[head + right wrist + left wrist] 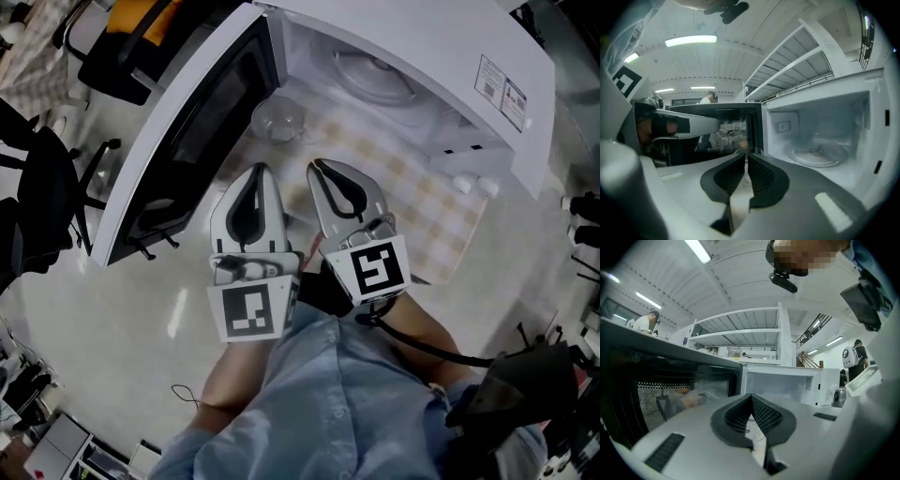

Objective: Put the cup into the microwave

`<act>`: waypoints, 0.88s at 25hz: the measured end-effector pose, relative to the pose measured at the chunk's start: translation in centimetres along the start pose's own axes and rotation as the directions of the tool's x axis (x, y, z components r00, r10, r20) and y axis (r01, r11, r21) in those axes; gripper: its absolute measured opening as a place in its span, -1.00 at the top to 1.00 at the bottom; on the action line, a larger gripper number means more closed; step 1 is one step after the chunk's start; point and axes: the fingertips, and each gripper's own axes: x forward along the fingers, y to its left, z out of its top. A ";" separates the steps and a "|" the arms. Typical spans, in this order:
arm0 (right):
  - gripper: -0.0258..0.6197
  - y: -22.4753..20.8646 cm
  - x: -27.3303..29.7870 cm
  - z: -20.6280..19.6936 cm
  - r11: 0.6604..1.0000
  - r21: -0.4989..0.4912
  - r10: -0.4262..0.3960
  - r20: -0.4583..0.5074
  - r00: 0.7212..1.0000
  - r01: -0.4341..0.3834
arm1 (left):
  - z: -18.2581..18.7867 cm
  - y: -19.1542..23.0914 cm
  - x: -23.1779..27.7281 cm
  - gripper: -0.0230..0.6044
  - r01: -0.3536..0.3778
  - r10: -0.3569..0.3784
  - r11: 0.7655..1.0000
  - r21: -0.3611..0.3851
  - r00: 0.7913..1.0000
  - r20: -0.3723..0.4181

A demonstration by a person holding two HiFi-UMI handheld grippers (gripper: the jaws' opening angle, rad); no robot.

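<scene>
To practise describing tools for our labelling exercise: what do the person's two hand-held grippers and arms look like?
The left hand-held gripper and the right hand-held gripper each have a white, teardrop-shaped shell with black textured pads inside. Each carries a cube with black-and-white square markers. A black cable trails from the right one. The person wears a light blue shirt.

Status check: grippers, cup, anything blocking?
Left gripper and right gripper shut, empty. Cup on checkered cloth before open microwave, untouched. Path looks clear.
</scene>
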 end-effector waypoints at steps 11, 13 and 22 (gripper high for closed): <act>-0.18 -1.2 4.0 -3.3 1.000 0.007 0.027 -0.034 0.999 -0.027 | -3.8 2.6 1.6 0.91 -0.013 0.011 1.000 -0.023 0.995 -0.097; -0.36 -1.1 4.8 -3.9 0.999 0.008 0.040 -0.059 0.997 -0.039 | -4.2 2.6 1.9 0.91 -0.001 -0.003 0.999 -0.033 0.993 -0.116; -0.60 -1.0 9.5 -5.8 0.994 -0.035 0.101 -0.154 0.983 -0.108 | -5.8 3.9 2.7 0.91 -0.014 0.000 0.997 -0.076 0.984 -0.180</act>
